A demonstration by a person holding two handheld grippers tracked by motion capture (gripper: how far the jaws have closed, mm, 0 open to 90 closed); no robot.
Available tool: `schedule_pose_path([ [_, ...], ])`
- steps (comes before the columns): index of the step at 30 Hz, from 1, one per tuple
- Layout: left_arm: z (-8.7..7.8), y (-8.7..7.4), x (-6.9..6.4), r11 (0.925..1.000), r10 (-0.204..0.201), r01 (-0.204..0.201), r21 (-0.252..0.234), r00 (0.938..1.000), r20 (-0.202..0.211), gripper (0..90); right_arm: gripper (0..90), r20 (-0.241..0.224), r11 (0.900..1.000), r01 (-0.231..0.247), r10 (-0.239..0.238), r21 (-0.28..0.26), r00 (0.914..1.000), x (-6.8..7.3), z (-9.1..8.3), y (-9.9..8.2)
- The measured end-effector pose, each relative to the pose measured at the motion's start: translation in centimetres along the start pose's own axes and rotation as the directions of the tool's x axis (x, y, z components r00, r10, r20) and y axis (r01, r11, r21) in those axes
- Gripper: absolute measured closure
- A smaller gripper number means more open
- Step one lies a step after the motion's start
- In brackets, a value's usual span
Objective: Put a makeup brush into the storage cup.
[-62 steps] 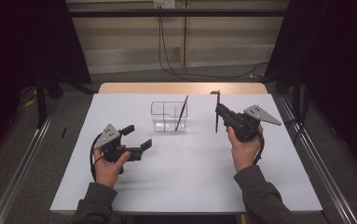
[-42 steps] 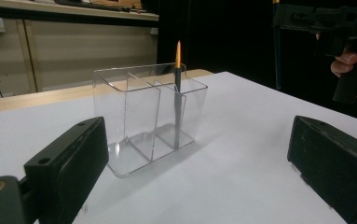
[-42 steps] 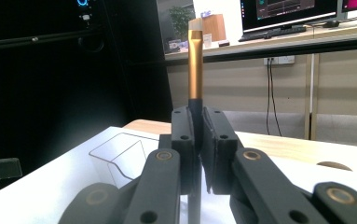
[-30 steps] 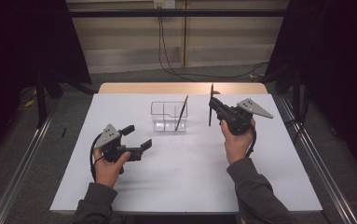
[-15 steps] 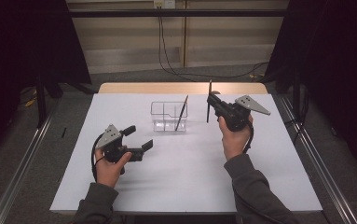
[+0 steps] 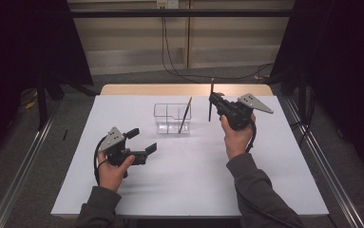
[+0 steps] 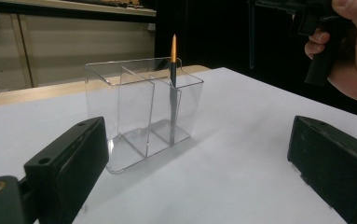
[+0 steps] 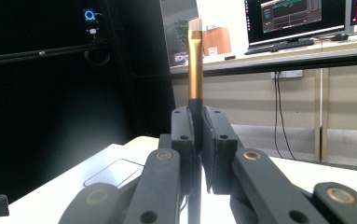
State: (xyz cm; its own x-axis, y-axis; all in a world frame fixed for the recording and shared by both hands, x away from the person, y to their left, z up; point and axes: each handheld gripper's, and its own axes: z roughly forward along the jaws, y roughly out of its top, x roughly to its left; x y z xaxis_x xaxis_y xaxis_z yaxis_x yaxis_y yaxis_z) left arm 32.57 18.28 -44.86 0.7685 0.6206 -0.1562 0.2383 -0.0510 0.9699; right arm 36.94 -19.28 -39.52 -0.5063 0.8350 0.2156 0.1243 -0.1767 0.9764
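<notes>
A high camera looks down the table (image 6: 122, 199); gripper cameras sit low, sharing the clear organizer (image 7: 143, 112).

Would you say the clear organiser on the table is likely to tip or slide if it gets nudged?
The clear organiser looks thin-walled and nearly empty, holding one brush, so it is probably light and may slide on the smooth white table. Its flat base likely resists tipping, though a push near the rim might rock it.
</notes>
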Motion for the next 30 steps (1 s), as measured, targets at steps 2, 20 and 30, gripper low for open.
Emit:
schedule_pose_path([
  [2,-0.1,0.0,-0.1,0.9998,0.011,-0.010,0.014,0.9998,-0.019,4.9,84.4,0.001,1.0000,-0.001,0.001,0.000,1.0000,0.0,0.2,0.0],
  [20,-0.1,-0.1,-0.1,1.0000,-0.007,0.007,0.004,0.9999,-0.012,4.9,84.4,-0.001,0.9998,0.009,-0.009,-0.019,1.0000,0.0,1.7,0.5],
  [30,-0.2,-0.1,0.1,0.9998,0.003,-0.003,0.018,0.9998,-0.017,4.9,84.4,0.001,0.9998,0.005,-0.005,-0.017,1.0000,-0.4,2.4,0.3],
])
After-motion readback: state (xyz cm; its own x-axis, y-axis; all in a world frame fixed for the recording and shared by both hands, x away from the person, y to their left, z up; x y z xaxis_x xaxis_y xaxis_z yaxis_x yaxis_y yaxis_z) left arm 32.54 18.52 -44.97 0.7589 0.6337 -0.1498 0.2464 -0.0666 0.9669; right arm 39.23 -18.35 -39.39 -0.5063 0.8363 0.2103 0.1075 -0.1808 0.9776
